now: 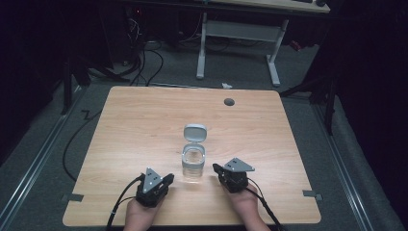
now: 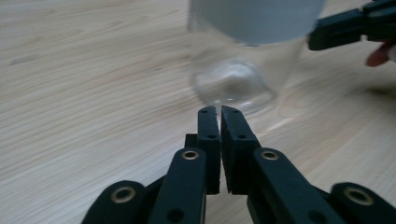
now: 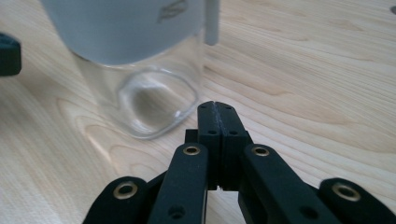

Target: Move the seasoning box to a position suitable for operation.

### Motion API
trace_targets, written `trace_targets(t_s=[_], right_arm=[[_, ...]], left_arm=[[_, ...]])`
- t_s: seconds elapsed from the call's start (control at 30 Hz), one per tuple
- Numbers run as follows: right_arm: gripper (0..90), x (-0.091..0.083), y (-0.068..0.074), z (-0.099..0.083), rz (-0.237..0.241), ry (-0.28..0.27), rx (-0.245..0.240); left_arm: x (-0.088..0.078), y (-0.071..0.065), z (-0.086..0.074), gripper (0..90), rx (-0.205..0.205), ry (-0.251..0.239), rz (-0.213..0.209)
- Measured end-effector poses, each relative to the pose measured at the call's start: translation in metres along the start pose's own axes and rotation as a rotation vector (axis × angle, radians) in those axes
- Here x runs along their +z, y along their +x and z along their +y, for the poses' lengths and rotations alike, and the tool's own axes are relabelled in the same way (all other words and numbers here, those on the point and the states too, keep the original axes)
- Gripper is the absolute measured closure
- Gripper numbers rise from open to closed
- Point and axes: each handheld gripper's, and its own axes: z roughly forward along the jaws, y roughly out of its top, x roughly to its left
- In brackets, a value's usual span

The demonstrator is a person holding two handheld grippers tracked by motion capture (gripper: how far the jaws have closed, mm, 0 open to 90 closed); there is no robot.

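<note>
A clear glass jar point(image 1: 193, 166) with a grey collar is standing upright on the wooden worktop point(image 1: 134, 120), a little nearer the person's edge than the middle. Its grey lid point(image 1: 195, 132) is flipped open and leaning away on the jar's far side.

The left tongs point(image 1: 169, 179) are sitting just beside the jar on its left, low over the worktop — their jaws are clenched together on nothing, with only a hairline slit showing between them in the left gripper view point(image 2: 219, 112), where the tips are pointing at the jar's clear base point(image 2: 233, 86) without touching it.

The right tongs point(image 1: 216, 168) are waiting just beside the jar on its right. Their jaws are pressed fully together, empty, and in the right gripper view point(image 3: 217, 106) the tips are lying close to the jar's rounded bottom point(image 3: 156, 100) — near it, yet apart.

Beyond the jar, near the worktop's far edge, a small dark round grommet point(image 1: 229, 101) is sitting in the wood.
</note>
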Motion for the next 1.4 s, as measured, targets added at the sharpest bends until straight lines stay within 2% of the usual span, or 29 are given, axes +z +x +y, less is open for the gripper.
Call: trace_targets(t_s=[0.27, 0.4, 0.47, 0.5, 0.67, 0.83, 1.07, 1.13, 1.4], right_arm=[[90.0, -0.002, -0.013, 0.007, -0.015, -0.03, 0.04], [90.0, 0.003, -0.019, 0.017, -0.023, -0.038, 0.064], [90.0, 0.007, -0.023, 0.029, -0.034, -0.057, 0.08], [90.0, 0.007, -0.023, 0.029, -0.034, -0.057, 0.08], [90.0, 0.012, -0.028, 0.052, -0.058, -0.09, 0.074], [90.0, 0.014, -0.029, 0.064, -0.064, -0.107, 0.068], [90.0, 0.019, -0.031, 0.075, -0.056, -0.122, 0.06], [90.0, 0.023, -0.033, 0.079, -0.054, -0.126, 0.076], [90.0, 0.029, -0.032, 0.091, -0.046, -0.144, 0.073]], left_arm=[[0.017, -0.02, -0.009, 90.0, 0.001, 0.023, -0.033], [0.026, -0.024, -0.013, 90.0, -0.004, 0.033, -0.031], [0.031, -0.027, -0.014, 90.0, -0.014, 0.037, -0.034], [0.031, -0.027, -0.014, 90.0, -0.014, 0.037, -0.034], [0.038, -0.03, -0.014, 90.0, -0.011, 0.045, -0.042], [0.041, -0.031, -0.015, 90.0, -0.003, 0.05, -0.044], [0.041, -0.031, -0.014, 90.0, -0.004, 0.048, -0.045], [0.041, -0.031, -0.015, 90.0, -0.003, 0.047, -0.042], [0.041, -0.031, -0.015, 90.0, -0.012, 0.047, -0.042]])
